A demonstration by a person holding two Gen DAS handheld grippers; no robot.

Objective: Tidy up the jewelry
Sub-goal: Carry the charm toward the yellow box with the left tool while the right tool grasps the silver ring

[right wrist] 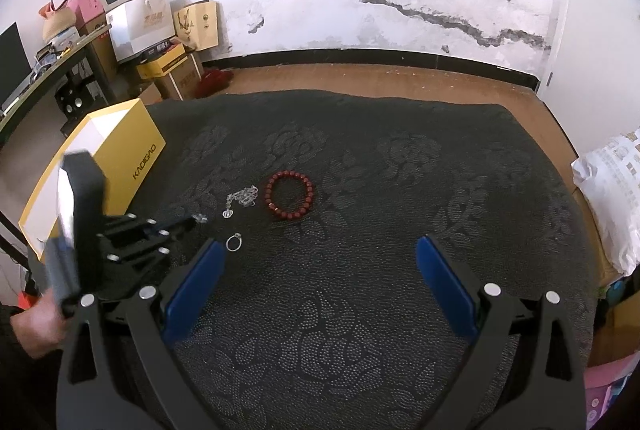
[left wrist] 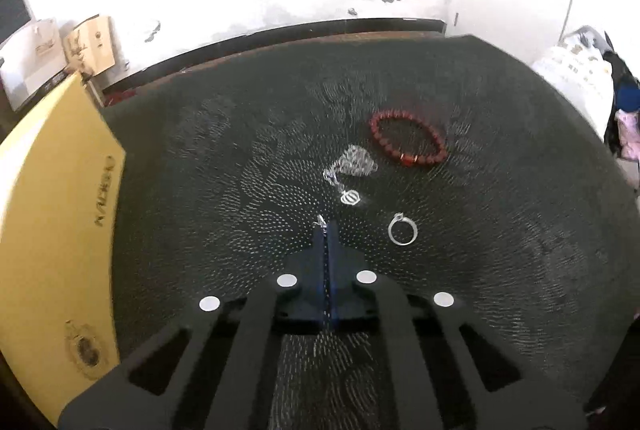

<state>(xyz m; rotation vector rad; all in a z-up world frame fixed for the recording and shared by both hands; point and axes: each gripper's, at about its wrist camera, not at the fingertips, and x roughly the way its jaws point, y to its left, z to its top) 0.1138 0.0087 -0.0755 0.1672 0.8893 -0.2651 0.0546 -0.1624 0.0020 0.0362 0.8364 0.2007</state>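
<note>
Yellow rectangular cardboard box point(right wrist: 120, 150), side lettered "KAOGAO", on dark floral-patterned cloth point(right wrist: 400, 190). Left gripper point(left wrist: 325, 228) pressed together, pinching a small silver piece point(left wrist: 321, 220). Right gripper point(right wrist: 320, 250) spread wide, empty.

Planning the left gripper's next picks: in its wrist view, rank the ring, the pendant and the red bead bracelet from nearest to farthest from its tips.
From the left gripper:
1. Pendant, just ahead, slightly right.
2. Ring, to the right; nearly as close.
3. Red bead bracelet, farthest, ahead and right.
</note>
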